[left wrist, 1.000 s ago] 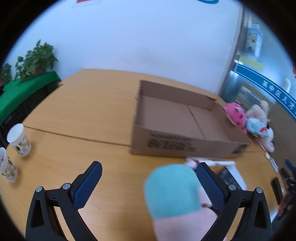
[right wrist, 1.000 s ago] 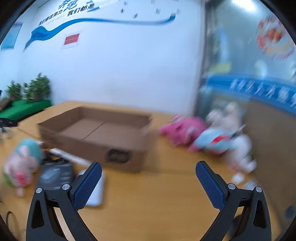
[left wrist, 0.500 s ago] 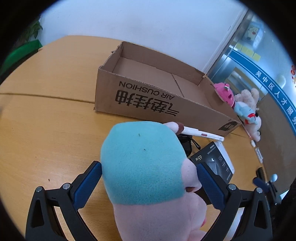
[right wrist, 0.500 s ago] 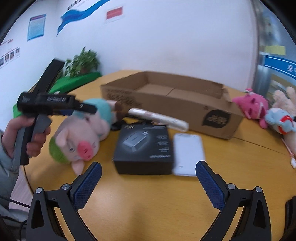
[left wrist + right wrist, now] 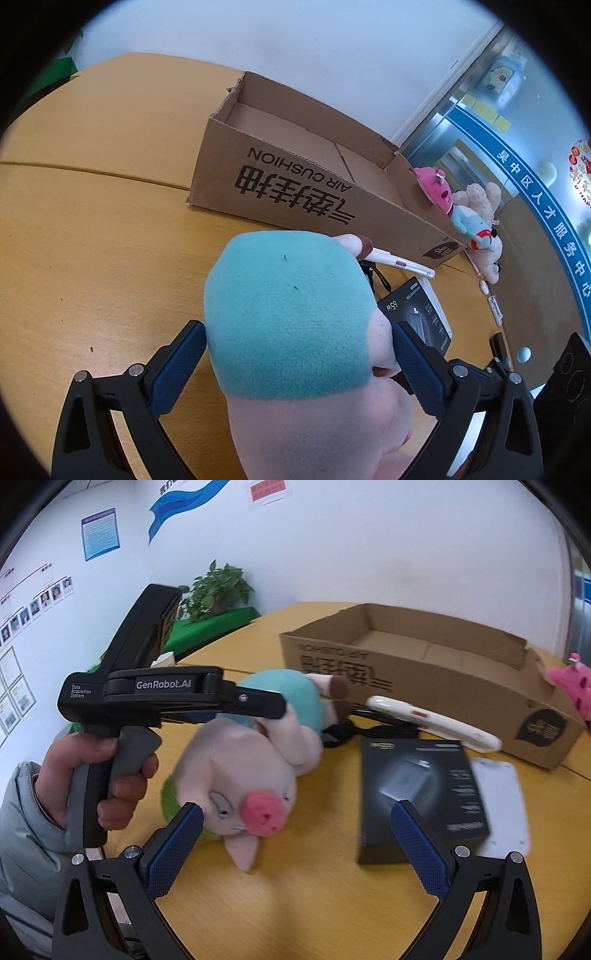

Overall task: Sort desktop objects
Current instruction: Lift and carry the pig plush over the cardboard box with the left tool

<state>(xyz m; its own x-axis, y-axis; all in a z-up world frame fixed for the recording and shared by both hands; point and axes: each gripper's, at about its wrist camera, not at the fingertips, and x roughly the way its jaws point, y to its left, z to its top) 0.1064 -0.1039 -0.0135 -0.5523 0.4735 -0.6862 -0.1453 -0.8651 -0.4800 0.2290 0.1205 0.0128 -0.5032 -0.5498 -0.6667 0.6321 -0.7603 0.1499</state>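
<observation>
A pink plush pig in teal clothes (image 5: 288, 325) lies on the wooden table, also in the right wrist view (image 5: 255, 760). My left gripper (image 5: 297, 354) is open with its jaws on both sides of the pig's body; from the right view its black body (image 5: 166, 698) hovers over the pig. My right gripper (image 5: 295, 834) is open and empty, above the table between the pig and a black charger box (image 5: 417, 794). An open cardboard box (image 5: 314, 173) stands behind, also seen from the right (image 5: 436, 679).
A white wand-like device (image 5: 432, 718) and a white flat pad (image 5: 498, 801) lie by the charger box, with black cables (image 5: 343, 734) near it. Plush toys (image 5: 469, 210) sit past the cardboard box. A paper cup (image 5: 164, 660) and a plant (image 5: 218, 587) are at the far left.
My left gripper moved forward and down until its jaws straddle the pig. My right gripper swung left and down toward the pig and charger box.
</observation>
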